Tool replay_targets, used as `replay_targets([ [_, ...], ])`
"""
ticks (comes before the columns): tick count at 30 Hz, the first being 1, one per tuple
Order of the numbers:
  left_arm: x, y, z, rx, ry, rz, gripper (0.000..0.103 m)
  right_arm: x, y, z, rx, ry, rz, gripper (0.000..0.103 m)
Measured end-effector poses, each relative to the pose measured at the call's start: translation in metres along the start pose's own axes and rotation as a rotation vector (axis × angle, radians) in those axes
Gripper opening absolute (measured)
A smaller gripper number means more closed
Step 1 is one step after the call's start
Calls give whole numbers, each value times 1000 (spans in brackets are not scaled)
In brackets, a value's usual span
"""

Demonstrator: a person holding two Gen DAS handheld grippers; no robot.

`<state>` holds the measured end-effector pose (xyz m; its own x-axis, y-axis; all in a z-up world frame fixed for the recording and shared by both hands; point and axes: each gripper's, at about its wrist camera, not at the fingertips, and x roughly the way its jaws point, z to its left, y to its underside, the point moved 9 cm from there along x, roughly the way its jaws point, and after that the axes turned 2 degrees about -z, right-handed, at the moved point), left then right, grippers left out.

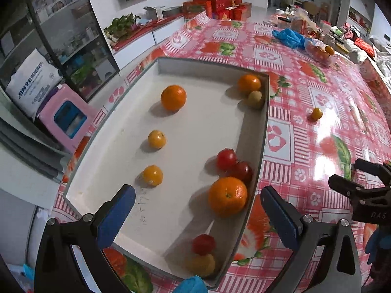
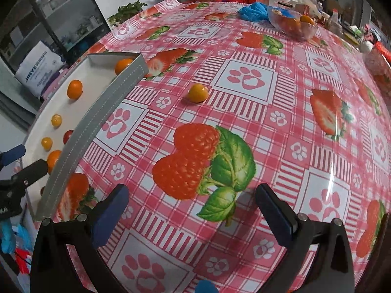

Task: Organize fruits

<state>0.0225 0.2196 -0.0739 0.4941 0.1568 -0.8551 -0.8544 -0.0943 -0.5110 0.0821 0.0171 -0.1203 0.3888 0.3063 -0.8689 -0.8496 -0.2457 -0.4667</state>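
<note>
A white tray (image 1: pixel 185 214) with grey walls holds several fruits: oranges (image 1: pixel 173 97), small yellow fruits (image 1: pixel 156 139), red tomatoes (image 1: pixel 226 159) and a kiwi (image 1: pixel 255 99). My left gripper (image 1: pixel 195 219) is open and empty above the tray's near end, over a large orange (image 1: pixel 227 196). One small yellow fruit (image 2: pixel 198 92) lies loose on the tablecloth to the right of the tray; it also shows in the left wrist view (image 1: pixel 316 113). My right gripper (image 2: pixel 193 210) is open and empty above the tablecloth, well short of that fruit. The tray wall (image 2: pixel 92 131) is at its left.
A clear bowl (image 2: pixel 293 25) with fruit and a blue bag (image 2: pixel 254 11) sit at the table's far end. Red boxes (image 1: pixel 220 5) are stacked beyond. The table's left edge drops to a pink box (image 1: pixel 66 119) and shelves. The right gripper shows in the left wrist view (image 1: pixel 361 183).
</note>
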Motion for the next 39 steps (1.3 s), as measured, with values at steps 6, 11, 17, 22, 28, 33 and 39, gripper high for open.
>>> replay_targets([
  [6, 3, 6, -14, 39, 12, 0, 103, 5, 0, 2, -57, 52, 3, 103],
  [11, -1, 6, -23, 77, 4, -16, 103, 8, 5, 6, -145, 115, -17, 103],
  [17, -6, 5, -26, 96, -25, -34, 103, 5, 6, 6, -145, 110, -66, 103],
  [22, -10, 4, -24, 97, -47, -46, 103, 3, 8, 6, -150, 108, -104, 103],
  [28, -17, 3, -24, 99, -61, -64, 103, 2, 8, 7, -152, 106, -128, 103],
  [33, -22, 2, -26, 104, -63, -74, 103, 1, 8, 7, -152, 106, -144, 103],
  [39, -24, 3, -26, 107, -73, -77, 103, 1, 8, 6, -152, 106, -152, 103],
])
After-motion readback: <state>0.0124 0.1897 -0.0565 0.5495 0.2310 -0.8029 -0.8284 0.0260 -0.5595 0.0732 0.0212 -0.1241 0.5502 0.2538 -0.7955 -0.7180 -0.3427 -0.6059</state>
